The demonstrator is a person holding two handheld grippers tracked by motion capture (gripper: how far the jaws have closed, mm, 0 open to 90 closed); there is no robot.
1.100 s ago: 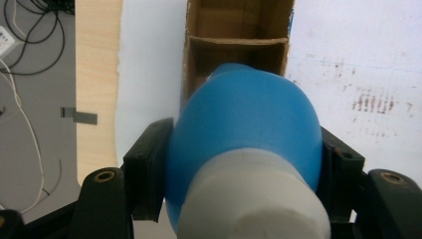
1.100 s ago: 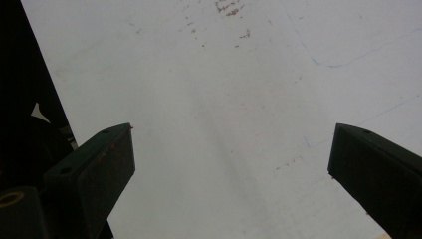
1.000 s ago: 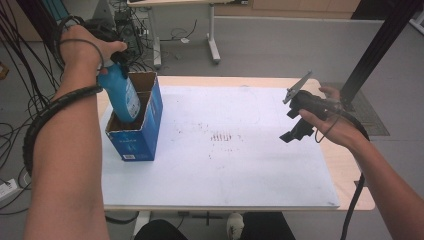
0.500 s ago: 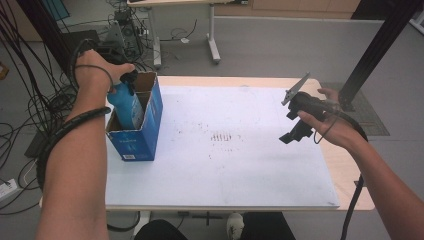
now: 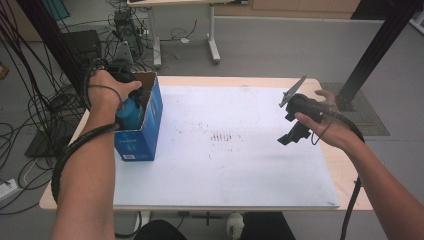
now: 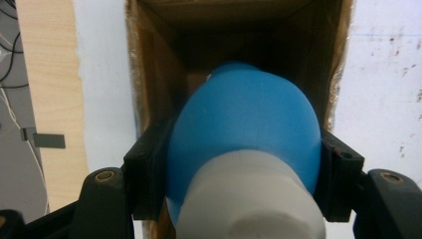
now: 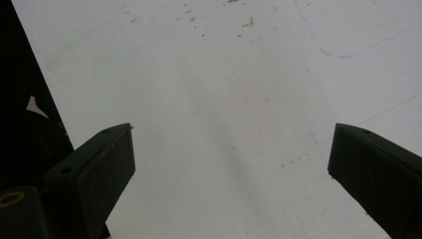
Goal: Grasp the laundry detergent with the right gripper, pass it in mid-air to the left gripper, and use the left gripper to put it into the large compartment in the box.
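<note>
Left tool (image 5: 131, 102): clenched on a blue bottle (image 6: 244, 129) with a white cap (image 6: 251, 199), both jaws pressing its shoulders; in the high view it sits at 9 o'clock on the table (image 5: 345, 165).
Blue bottle: partly inside the open blue cardboard box (image 5: 145, 132), base pointing down into the brown interior; whether it touches the bottom cannot be told.
Right tool (image 5: 295, 127): released, jaws wide apart with nothing between them, hovering above the white sheet (image 5: 240, 165) at 3 o'clock, well apart from the box.
Step in hand, judged: lowering the bottle into the box.
Next move, judged: seat the bottle, loosen the jaws, lift straight up clear of the cardboard walls.
</note>
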